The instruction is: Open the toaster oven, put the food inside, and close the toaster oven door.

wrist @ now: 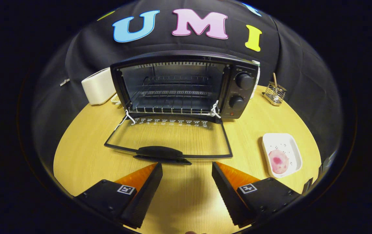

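2 fingers of the gripper (pixel 187 169) sit at the bottom center of the frame, spread wide and released, nothing between them but bare wooden table (pixel 82 156). Toaster oven (pixel 186 87) is in the upper center, well beyond the fingers, with its door (pixel 169 139) folded down flat onto the table toward the camera. Door handle (pixel 160 152) lies just ahead of the left finger, apart from it. Wire rack (pixel 173 97) is visible inside the cavity, no food on it. White string (pixel 215 109) is tied at the lower right corner of the opening, and another bit hangs at the lower left corner. 2 knobs (pixel 244 81) sit stacked on the oven's right panel. Food (pixel 278 161), a pink round piece, lies on a white tray (pixel 289 143) at the middle right of the frame, to the right of the door and near the right finger, not touching it. Open table lies between the fingers and the tray, and the lowered door sits between the fingers and the oven cavity. Clutter: a white appliance (pixel 98 86) just beside the oven's left wall at the upper left, something small tucked behind its base that I can't identify, and a wire holder (pixel 275 92) with a stick in it at the upper right, clear of the oven.
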### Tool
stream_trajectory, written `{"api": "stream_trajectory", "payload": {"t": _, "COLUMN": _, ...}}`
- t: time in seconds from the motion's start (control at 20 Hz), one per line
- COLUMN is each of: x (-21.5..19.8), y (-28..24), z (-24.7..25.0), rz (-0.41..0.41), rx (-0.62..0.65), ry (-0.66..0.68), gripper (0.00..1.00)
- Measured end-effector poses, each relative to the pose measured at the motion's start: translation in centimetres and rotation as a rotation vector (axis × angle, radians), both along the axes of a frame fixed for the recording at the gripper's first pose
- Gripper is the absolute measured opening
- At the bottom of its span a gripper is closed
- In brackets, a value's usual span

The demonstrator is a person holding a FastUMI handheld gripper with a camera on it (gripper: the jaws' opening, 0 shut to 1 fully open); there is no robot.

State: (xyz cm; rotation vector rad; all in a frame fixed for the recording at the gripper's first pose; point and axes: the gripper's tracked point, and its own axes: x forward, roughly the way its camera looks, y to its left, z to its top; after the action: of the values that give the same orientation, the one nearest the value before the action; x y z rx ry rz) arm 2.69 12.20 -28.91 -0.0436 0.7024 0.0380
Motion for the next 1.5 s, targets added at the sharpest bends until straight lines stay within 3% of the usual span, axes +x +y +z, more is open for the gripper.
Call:
{"api": "stream_trajectory", "payload": {"t": 0.4, "x": -0.1, "y": -9.6, "z": 5.8, "rz": -0.030, "rx": 0.030, "ry": -0.033, "gripper": 0.99}}
{"api": "stream_trajectory", "payload": {"t": 0.6, "x": -0.3, "y": -14.6, "z": 6.4, "rz": -0.055, "rx": 0.047, "ry": 0.016, "gripper": 1.00}}
{"api": "stream_trajectory", "payload": {"t": 0.9, "x": 0.5, "y": -21.4, "z": 5.8, "rz": -0.041, "rx": -0.011, "ry": 0.078, "gripper": 0.99}}
{"api": "stream_trajectory", "payload": {"t": 1.2, "x": 0.8, "y": -25.2, "z": 3.7, "rz": -0.070, "rx": 0.090, "ry": 0.187, "gripper": 0.99}}
{"api": "stream_trajectory", "payload": {"t": 1.5, "x": 1.1, "y": -30.0, "z": 1.0, "rz": -0.112, "rx": 0.102, "ry": 0.251, "gripper": 0.99}}
